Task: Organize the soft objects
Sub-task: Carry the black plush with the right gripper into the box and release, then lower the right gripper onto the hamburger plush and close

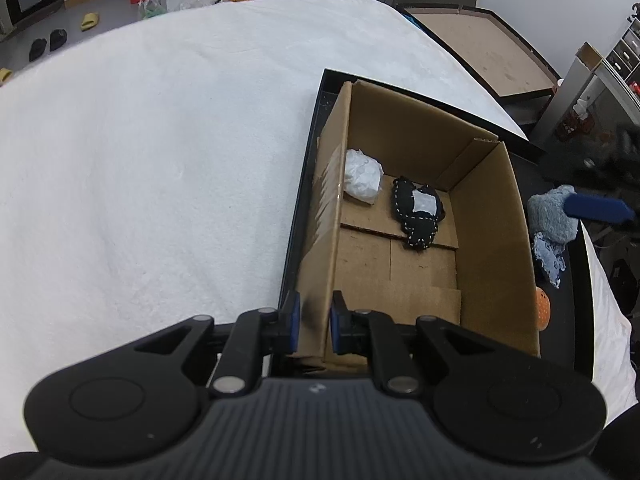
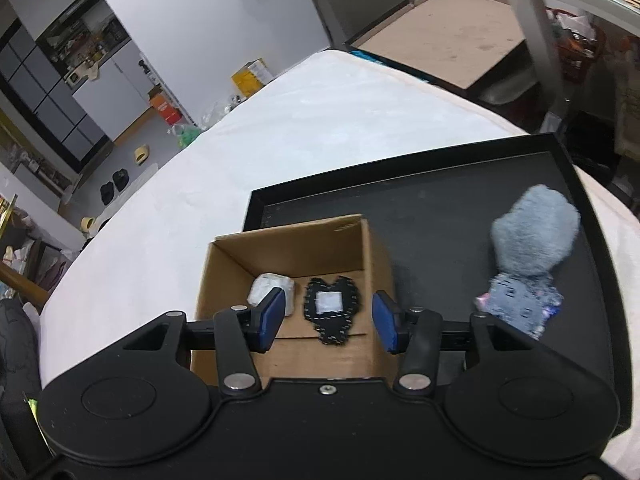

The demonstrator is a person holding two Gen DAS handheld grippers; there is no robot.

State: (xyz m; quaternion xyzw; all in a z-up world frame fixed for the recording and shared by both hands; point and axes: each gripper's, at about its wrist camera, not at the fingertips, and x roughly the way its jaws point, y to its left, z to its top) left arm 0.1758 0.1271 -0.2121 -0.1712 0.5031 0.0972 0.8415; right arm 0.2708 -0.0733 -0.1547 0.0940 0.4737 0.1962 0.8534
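Note:
An open cardboard box [image 1: 492, 224] stands on a black tray [image 1: 298, 208]. Inside lie a white crumpled soft lump [image 1: 362, 176] and a black stitched soft piece [image 1: 416, 212] with a white patch. My left gripper [image 1: 314, 320] is shut on the box's left wall near its front corner. My right gripper [image 2: 328, 318] is open and empty above the box [image 2: 224, 276], over the white lump [image 2: 270, 286] and the black piece [image 2: 330, 310]. A fluffy grey-blue soft toy [image 2: 534, 240] and a blue patterned cloth [image 2: 520, 306] lie on the tray [image 2: 440, 208] right of the box.
The tray sits on a white padded surface [image 1: 160, 140]. An orange dotted object [image 1: 542, 308] lies on the tray right of the box. A brown board with a black frame [image 1: 480, 44] stands beyond the far edge. Shoes and boxes lie on the floor far left.

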